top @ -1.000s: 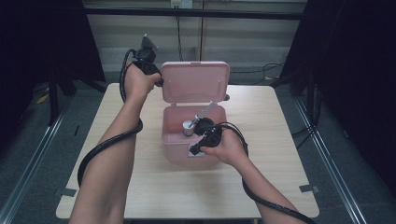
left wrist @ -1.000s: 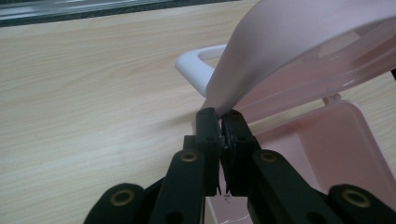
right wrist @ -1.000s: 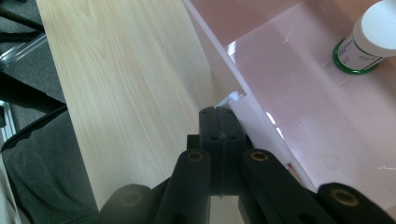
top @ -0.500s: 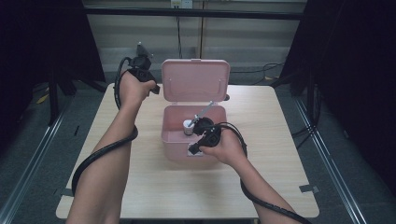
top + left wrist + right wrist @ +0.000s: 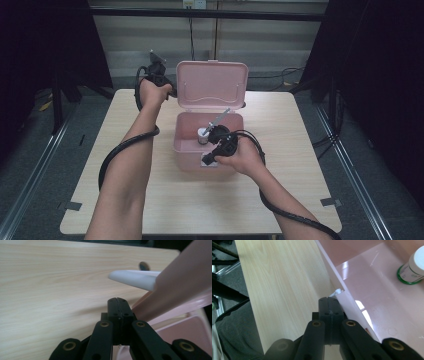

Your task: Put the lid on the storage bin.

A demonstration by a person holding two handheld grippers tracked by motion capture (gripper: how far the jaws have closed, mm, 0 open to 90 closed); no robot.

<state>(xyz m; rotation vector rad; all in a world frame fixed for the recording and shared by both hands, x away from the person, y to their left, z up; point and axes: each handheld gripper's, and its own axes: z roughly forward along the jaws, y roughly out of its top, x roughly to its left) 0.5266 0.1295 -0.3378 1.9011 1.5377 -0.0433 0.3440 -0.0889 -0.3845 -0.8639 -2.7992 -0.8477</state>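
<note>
Pink box (image 5: 207,142) on counter (image 5: 125,165), lid (image 5: 212,85) raised, just right of left tongs (image 5: 167,92), clamped empty, likely propping lid. Right tongs (image 5: 207,160) closed empty at front wall, probably steadying box. Bottle (image 5: 415,267) inside.

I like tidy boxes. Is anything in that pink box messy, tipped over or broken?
Nothing stands out. The pink box sits flat on the table with its lid standing open. Inside, a small white-capped bottle stands upright, with no spill around it. The left gripper is beside the lid and the right gripper at the box's front wall, both shut.
</note>
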